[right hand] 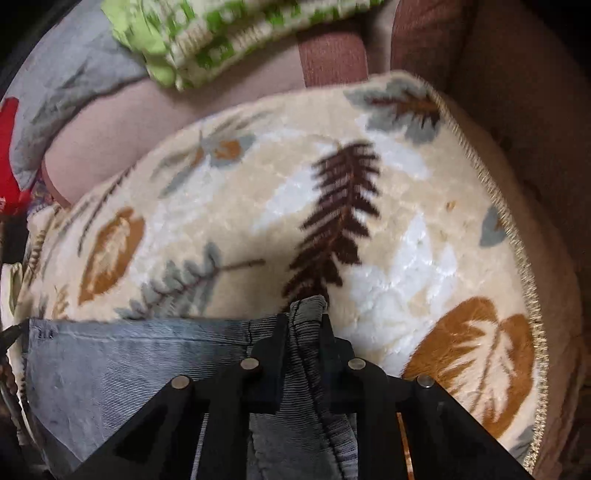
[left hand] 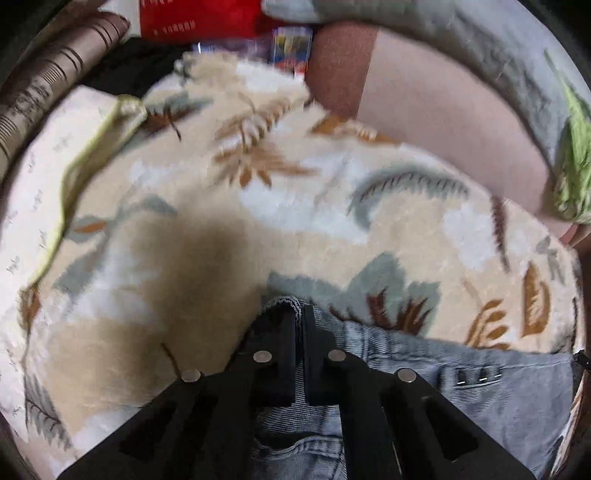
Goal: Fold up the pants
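Grey-blue denim pants (left hand: pixel 498 391) lie on a cream leaf-patterned blanket (left hand: pixel 207 221), waistband edge toward the far side. My left gripper (left hand: pixel 300 314) is shut on the left end of the pants' edge, with a small fold of denim pinched between its black fingers (left hand: pixel 280 332). In the right wrist view the same pants (right hand: pixel 122 362) stretch to the left. My right gripper (right hand: pixel 306 317) is shut on a bunched ridge of denim at their right end, which stands up between the fingers (right hand: pixel 275 339). The blanket (right hand: pixel 258 192) spreads beyond.
A green and white knitted cloth (right hand: pixel 207 33) lies at the back, also in the left wrist view (left hand: pixel 576 155). Pink and brown upholstery (left hand: pixel 424 103) borders the blanket. A red package (left hand: pixel 199 14) and striped cushion (left hand: pixel 48 81) sit far left. The blanket's fringed edge (right hand: pixel 517 229) runs at right.
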Action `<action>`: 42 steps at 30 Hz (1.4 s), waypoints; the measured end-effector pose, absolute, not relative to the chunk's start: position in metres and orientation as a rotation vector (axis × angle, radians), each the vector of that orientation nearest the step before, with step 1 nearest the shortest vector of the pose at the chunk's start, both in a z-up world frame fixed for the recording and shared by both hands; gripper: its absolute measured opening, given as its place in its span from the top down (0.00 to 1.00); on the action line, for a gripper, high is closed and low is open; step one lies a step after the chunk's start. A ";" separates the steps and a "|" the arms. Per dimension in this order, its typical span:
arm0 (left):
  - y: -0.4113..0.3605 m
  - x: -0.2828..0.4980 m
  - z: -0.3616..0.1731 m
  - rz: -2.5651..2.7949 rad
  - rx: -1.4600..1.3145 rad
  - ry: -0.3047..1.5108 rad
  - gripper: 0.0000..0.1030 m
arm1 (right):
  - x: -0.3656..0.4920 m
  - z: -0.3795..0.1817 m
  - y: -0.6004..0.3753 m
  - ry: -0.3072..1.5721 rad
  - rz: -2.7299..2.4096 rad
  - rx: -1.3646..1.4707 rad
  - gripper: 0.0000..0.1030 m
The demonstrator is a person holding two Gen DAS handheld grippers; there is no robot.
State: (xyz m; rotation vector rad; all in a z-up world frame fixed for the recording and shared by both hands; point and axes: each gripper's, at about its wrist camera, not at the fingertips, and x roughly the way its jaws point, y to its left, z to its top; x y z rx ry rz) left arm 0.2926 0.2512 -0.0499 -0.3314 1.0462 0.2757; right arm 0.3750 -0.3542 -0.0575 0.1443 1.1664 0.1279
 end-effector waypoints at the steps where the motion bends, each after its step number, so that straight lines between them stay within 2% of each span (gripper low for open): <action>1: 0.253 0.287 -0.039 0.274 -0.345 1.019 0.98 | 0.373 -0.050 -0.356 1.143 0.127 0.156 0.85; 8: 0.252 0.219 0.043 0.197 -0.403 0.832 0.98 | 0.331 0.024 -0.363 0.951 0.153 0.202 0.85; 12: 0.250 0.142 0.088 0.120 -0.433 0.716 0.98 | 0.278 0.074 -0.374 0.818 0.188 0.234 0.85; 16: 0.251 0.054 0.085 0.065 -0.427 0.691 0.97 | 0.198 0.095 -0.397 0.727 0.251 0.264 0.84; 19: 0.264 -0.012 0.049 0.049 -0.494 0.755 0.97 | 0.129 0.066 -0.414 0.774 0.303 0.313 0.80; 20: 0.266 -0.023 0.038 0.050 -0.496 0.788 0.95 | 0.108 0.049 -0.420 0.812 0.311 0.338 0.78; 23: 0.264 -0.044 -0.001 0.119 -0.420 0.939 0.92 | 0.053 -0.017 -0.441 1.001 0.225 0.398 0.29; 24: 0.262 -0.048 -0.003 0.149 -0.396 0.945 0.91 | 0.041 -0.029 -0.448 1.014 0.185 0.431 0.29; 25: 0.260 -0.049 0.000 0.162 -0.388 0.936 0.89 | 0.030 -0.036 -0.456 1.014 0.165 0.487 0.29; 27: 0.253 -0.049 0.018 0.151 -0.405 0.870 0.78 | 0.010 -0.037 -0.472 0.982 0.153 0.656 0.29; 29: 0.240 -0.043 0.032 0.133 -0.396 0.826 0.44 | 0.004 -0.029 -0.471 0.957 0.172 0.724 0.29; 31: 0.221 -0.033 0.039 0.116 -0.391 0.785 0.36 | 0.012 -0.025 -0.460 0.987 0.221 0.773 0.29; 35: 0.192 -0.007 0.012 0.145 -0.369 0.858 0.36 | 0.031 -0.039 -0.438 1.095 0.186 0.800 0.29; 38: 0.184 0.002 -0.026 0.188 -0.374 0.957 0.36 | 0.026 -0.066 -0.441 1.174 0.079 0.986 0.30; 42: 0.186 -0.003 -0.059 0.225 -0.359 1.012 0.36 | 0.019 -0.060 -0.449 1.117 0.032 1.108 0.31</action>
